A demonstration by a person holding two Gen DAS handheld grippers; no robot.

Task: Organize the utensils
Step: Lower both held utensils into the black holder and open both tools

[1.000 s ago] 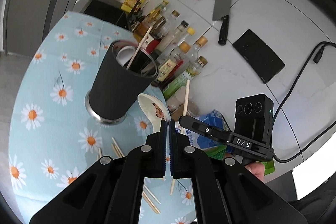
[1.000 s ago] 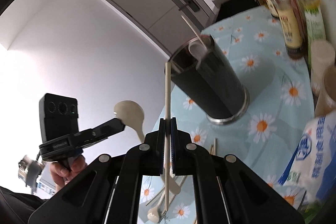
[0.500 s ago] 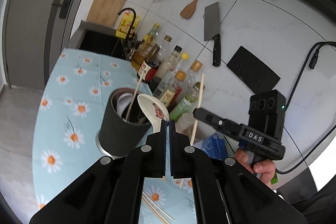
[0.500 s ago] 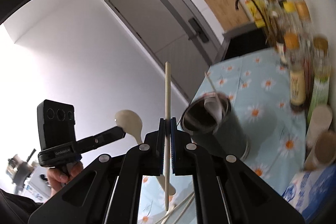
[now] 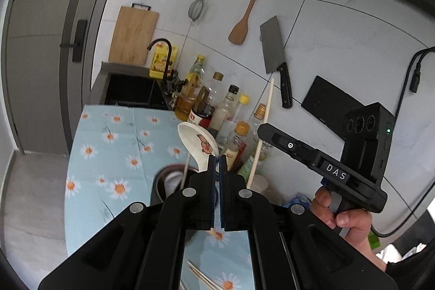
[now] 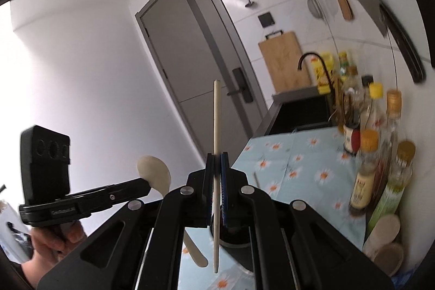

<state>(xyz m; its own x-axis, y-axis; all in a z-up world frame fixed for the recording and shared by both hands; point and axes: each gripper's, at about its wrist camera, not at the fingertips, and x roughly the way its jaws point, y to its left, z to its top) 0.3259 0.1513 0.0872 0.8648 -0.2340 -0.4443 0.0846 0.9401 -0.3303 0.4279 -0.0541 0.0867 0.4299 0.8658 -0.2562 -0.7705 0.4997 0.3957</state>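
My left gripper (image 5: 217,158) is shut on the handle of a white ceramic spoon (image 5: 198,144) with a cartoon print, bowl up. Below and behind its fingers stands the dark cup (image 5: 163,182), holding a chopstick and another white spoon. My right gripper (image 6: 216,157) is shut on a pale wooden chopstick (image 6: 216,116), held upright above the cup (image 6: 235,235). In the left wrist view the right gripper (image 5: 260,130) and its chopstick (image 5: 266,116) hang to the right of the spoon. The right wrist view shows the left gripper (image 6: 146,185) with the spoon (image 6: 153,171) at the left.
Loose chopsticks (image 5: 202,276) lie on the daisy-print cloth (image 5: 108,154). Several sauce bottles (image 5: 231,110) line the wall behind the cup. A sink with black faucet (image 5: 163,56), a cutting board (image 5: 133,34), a cleaver (image 5: 273,50) and a wooden spatula (image 5: 242,26) are at the back.
Both grippers have risen with the spoon and the chopstick still in them. The cup has dropped low in both views, partly behind the fingers.
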